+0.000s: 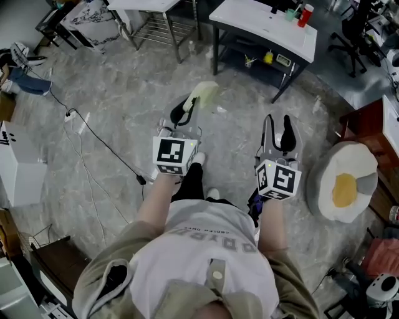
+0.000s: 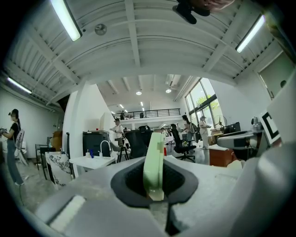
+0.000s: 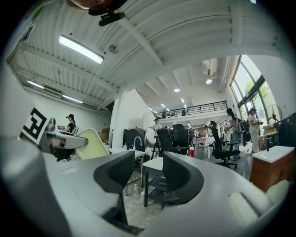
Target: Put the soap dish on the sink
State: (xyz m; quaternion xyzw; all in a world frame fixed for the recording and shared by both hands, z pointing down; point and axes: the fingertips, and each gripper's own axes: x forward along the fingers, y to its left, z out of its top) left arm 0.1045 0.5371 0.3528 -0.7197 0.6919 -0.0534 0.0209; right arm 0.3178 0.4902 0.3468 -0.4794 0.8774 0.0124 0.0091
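Observation:
A pale green soap dish [image 1: 204, 95] [image 2: 154, 162] stands on edge between the jaws of my left gripper [image 1: 187, 109] [image 2: 155, 183], which is shut on it and points level. The dish also shows at the left of the right gripper view [image 3: 92, 144]. My right gripper [image 1: 278, 124] [image 3: 145, 178] is held level beside the left one, open, with nothing between its fingers. A white sink with a curved faucet [image 2: 102, 149] [image 3: 135, 142] stands some way ahead across the floor.
A white table on black legs [image 1: 268, 28] [image 3: 155, 164] with a red cup [image 1: 305, 15] stands ahead right. A fried-egg cushion [image 1: 346, 184] lies on the right, cables [image 1: 93, 137] run across the marble floor at left, and a white box [image 1: 15, 165] is far left.

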